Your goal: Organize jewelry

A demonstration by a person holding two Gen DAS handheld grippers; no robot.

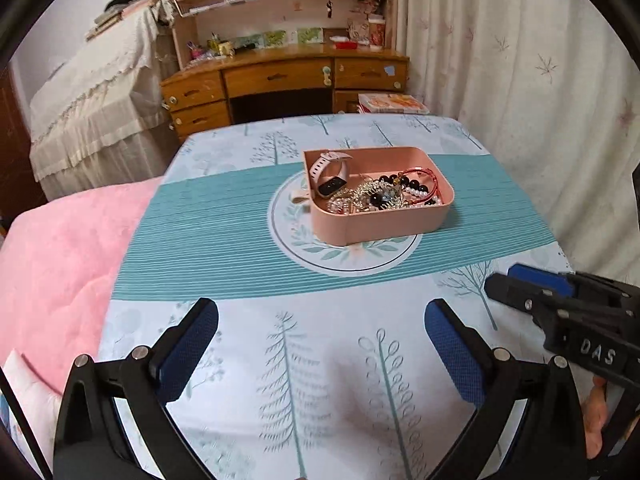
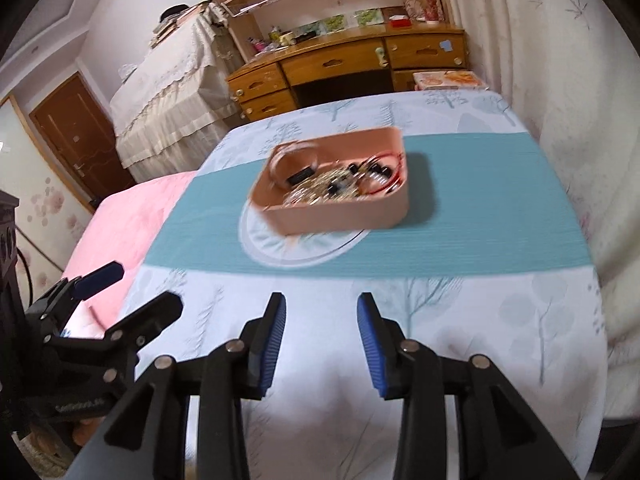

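A pink tray (image 1: 380, 222) stands mid-table on the tree-print cloth (image 1: 304, 380). It holds a pink-strapped smartwatch (image 1: 331, 178), pearl and black bead strings (image 1: 404, 188), a red bangle (image 1: 426, 186) and gold chains. My left gripper (image 1: 320, 356) is open and empty, low over the near cloth, well short of the tray. My right gripper (image 2: 321, 340) is open and empty; its fingers also show in the left wrist view (image 1: 532, 292) at the right. The tray (image 2: 340, 214) is blurred in the right wrist view. The left gripper (image 2: 132, 292) appears there at the left.
A pink quilt (image 1: 60, 260) lies left of the table. A wooden desk (image 1: 280, 80) with shelves stands behind it, a draped cabinet (image 1: 92, 92) to its left. A curtain (image 1: 520, 60) hangs at the right. A book (image 1: 392, 103) lies past the table's far edge.
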